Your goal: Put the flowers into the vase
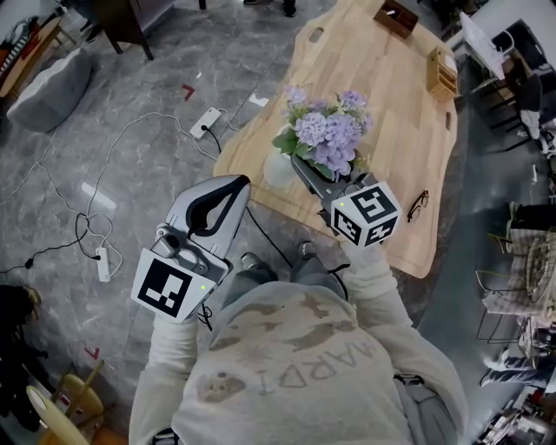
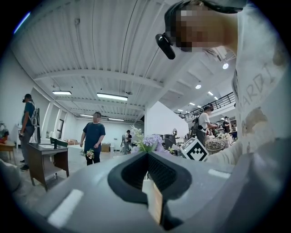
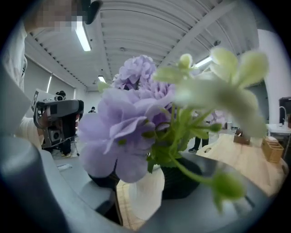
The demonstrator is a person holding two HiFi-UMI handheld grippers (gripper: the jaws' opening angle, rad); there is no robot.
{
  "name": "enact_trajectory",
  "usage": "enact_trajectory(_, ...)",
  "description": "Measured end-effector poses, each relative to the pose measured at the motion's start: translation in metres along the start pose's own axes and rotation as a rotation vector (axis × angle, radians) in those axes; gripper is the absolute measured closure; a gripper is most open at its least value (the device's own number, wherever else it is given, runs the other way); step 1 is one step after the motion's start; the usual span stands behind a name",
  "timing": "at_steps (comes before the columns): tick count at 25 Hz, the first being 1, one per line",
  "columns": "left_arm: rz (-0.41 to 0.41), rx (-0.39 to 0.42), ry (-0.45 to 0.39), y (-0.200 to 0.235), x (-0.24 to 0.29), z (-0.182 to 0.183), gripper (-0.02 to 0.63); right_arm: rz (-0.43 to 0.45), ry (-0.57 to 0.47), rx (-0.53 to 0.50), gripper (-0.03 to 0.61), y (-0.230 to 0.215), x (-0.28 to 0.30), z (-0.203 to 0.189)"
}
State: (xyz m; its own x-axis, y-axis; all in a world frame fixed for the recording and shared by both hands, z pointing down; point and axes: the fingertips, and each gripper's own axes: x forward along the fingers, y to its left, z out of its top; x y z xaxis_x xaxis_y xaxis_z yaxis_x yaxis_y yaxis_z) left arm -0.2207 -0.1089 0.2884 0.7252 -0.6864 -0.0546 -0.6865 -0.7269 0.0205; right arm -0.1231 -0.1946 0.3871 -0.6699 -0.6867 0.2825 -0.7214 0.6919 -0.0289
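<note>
My right gripper (image 1: 306,171) is shut on a bunch of purple and white flowers (image 1: 330,135). It holds them over the near left corner of the wooden table (image 1: 391,104). A white vase (image 1: 280,168) stands just under and left of the blooms. In the right gripper view the flowers (image 3: 132,118) fill the frame and the vase (image 3: 143,193) shows between the jaws, below them. My left gripper (image 1: 241,182) hangs left of the table, over the floor, shut with nothing in it. In its own view the left gripper (image 2: 146,154) points at the flowers (image 2: 148,142).
A pair of glasses (image 1: 418,205) lies near the table's right front edge. Two wooden holders (image 1: 441,71) (image 1: 397,17) stand at the far end. A power strip with cables (image 1: 205,122) lies on the floor at left. People stand far off (image 2: 94,136).
</note>
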Motion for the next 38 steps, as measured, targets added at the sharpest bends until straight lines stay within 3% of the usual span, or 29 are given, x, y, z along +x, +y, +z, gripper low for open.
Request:
enact_trajectory(11,0.010,0.000,0.004,0.003,-0.001,-0.004,0.614,0.044,0.127,-0.049,0.290,0.005,-0.001,-0.005)
enact_trajectory(16,0.005,-0.001,0.001,0.002,0.001,-0.003,0.614,0.005,0.205,-0.160,0.290,0.003,-0.008,-0.011)
enact_trajectory(19,0.001,-0.001,0.000,0.000,0.003,-0.004,0.614,0.003,0.208,-0.145,0.293,0.003,-0.011,-0.017)
enact_trajectory(25,-0.013,0.001,0.006,-0.006,0.006,-0.005,0.614,-0.003,0.165,-0.054,0.324,0.003,-0.025,-0.023)
enact_trajectory(29,-0.021,0.002,0.004,-0.012,0.010,-0.003,0.614,0.000,0.117,-0.026,0.418,0.007,-0.041,-0.018)
enact_trajectory(33,-0.039,0.004,0.007,-0.019,0.020,-0.002,0.614,0.035,0.005,0.026,0.541,0.014,-0.058,-0.002)
enact_trajectory(38,-0.072,0.008,0.005,-0.039,0.028,0.000,0.614,0.087,-0.144,0.061,0.554,0.030,-0.082,0.022)
